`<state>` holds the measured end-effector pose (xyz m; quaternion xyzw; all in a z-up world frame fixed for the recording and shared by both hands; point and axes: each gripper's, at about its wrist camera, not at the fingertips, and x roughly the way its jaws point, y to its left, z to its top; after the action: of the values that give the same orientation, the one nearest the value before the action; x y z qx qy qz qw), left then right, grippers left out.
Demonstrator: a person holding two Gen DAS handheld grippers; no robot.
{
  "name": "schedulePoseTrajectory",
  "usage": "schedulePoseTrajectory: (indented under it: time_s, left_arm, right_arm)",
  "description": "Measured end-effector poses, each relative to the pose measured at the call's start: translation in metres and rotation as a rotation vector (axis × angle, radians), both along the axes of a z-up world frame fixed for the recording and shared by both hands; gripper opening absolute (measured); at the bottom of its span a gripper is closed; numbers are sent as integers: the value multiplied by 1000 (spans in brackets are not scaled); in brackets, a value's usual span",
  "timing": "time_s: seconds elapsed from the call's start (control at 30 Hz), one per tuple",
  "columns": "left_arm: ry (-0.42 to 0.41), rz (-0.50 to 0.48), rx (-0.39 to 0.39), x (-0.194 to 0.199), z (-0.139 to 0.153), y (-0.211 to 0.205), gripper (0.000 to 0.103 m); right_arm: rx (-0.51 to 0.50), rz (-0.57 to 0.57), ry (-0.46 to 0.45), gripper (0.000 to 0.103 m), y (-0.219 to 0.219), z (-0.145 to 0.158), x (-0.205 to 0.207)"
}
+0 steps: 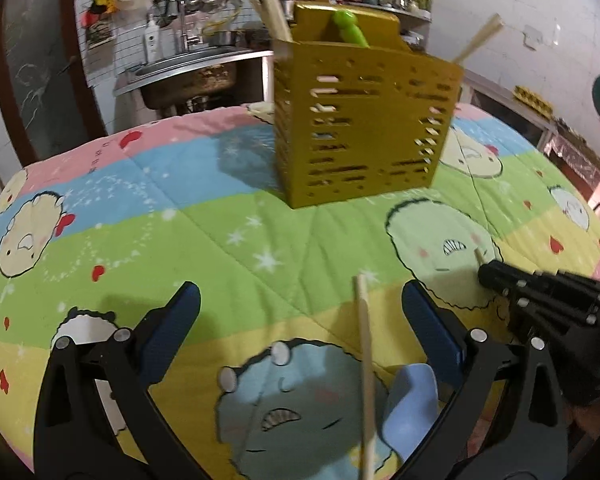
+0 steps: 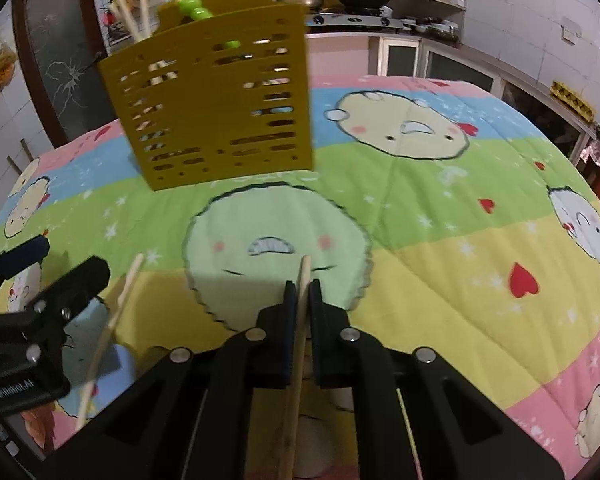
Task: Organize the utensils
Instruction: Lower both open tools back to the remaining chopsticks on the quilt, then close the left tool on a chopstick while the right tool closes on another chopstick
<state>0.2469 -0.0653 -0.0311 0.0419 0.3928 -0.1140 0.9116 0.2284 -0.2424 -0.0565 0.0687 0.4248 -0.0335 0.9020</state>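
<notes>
A yellow slotted utensil holder [image 1: 360,120] [image 2: 212,100] stands upright on the cartoon-print cloth [image 1: 180,220], with chopsticks [image 1: 272,8] and a green utensil [image 1: 348,28] sticking out of its top. My right gripper [image 2: 302,292] is shut on a wooden chopstick [image 2: 300,340] that runs lengthwise between its pads. In the left wrist view it shows at the right edge [image 1: 488,276]. My left gripper [image 1: 300,296] is open, low over the cloth. A second chopstick [image 1: 364,360] [image 2: 112,320] lies between its fingers, nearer the right one and untouched. A light blue spoon [image 1: 412,400] rests beside that chopstick.
A steel sink [image 1: 188,76] and hanging tools stand beyond the table's far left. A stove with pans [image 2: 352,20] and shelves of bottles run along the back wall. The cloth spreads wide to the right of the holder [image 2: 460,200].
</notes>
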Motion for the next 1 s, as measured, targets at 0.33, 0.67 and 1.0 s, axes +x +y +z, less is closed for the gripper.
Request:
schedulePoseTrajectory:
  time_s: [0.33,0.67,1.0]
  left_arm:
    - [101,-57,26,9,-21,-21,53]
    - [122,-38,29,16,-21,-27,28]
    - [110,-26,15,17,-17,-31,6]
  right_arm:
    - [30,-8,16,7,-14,-6,3]
    - [-8,0,60,7,-8,-5,11]
    - [3,9,56,6,-8,2,11]
